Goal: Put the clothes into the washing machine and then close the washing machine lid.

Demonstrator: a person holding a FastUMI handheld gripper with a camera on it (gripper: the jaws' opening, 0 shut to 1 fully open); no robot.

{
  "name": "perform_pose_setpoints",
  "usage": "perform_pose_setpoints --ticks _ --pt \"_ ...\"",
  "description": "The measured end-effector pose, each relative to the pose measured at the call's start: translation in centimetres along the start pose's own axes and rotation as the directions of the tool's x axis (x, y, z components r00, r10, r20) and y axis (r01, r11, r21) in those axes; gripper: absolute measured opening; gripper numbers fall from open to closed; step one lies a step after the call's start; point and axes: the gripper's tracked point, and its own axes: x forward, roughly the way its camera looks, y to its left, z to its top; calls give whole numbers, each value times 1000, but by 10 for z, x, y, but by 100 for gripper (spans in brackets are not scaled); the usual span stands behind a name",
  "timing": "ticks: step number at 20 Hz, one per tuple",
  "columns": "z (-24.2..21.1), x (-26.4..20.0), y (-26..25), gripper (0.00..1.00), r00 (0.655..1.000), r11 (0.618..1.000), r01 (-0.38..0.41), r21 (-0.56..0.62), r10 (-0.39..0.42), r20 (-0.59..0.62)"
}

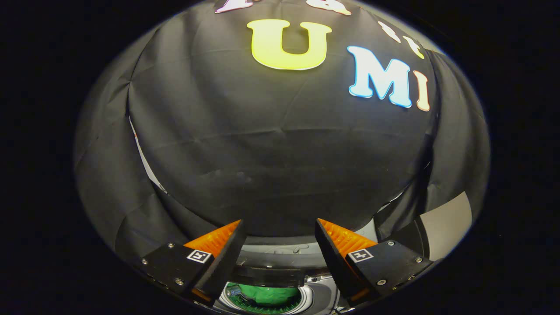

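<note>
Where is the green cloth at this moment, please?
In the gripper view, the green cloth lies inside the round drum opening of the washing machine, below the open gripper and between its two fingers.

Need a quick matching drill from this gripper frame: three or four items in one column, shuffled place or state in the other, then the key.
Things:
1. gripper
2. green cloth
3. washing machine drum
4. booth wall

Places or states:
A. lying inside the drum
B. hanging beyond the fingers, behind the machine
C. open, holding nothing
D. below and between the fingers, lid not closed over it

Pairs: 1-C, 2-A, 3-D, 4-B
</note>
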Motion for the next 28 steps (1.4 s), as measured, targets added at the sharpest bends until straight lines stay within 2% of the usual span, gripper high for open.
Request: perform_pose_setpoints --ticks 2,5,13,28 --pt "-12 1 -1 97 1000 1000 -1 -3 1 -30" --pt "-17 5 -1 97 999 997 -32 70 33 -16" --pt "-16 -5 1 97 998 998 -29 58 26 52" --pt "-43 -31 0 96 996 998 -42 52 38 82"
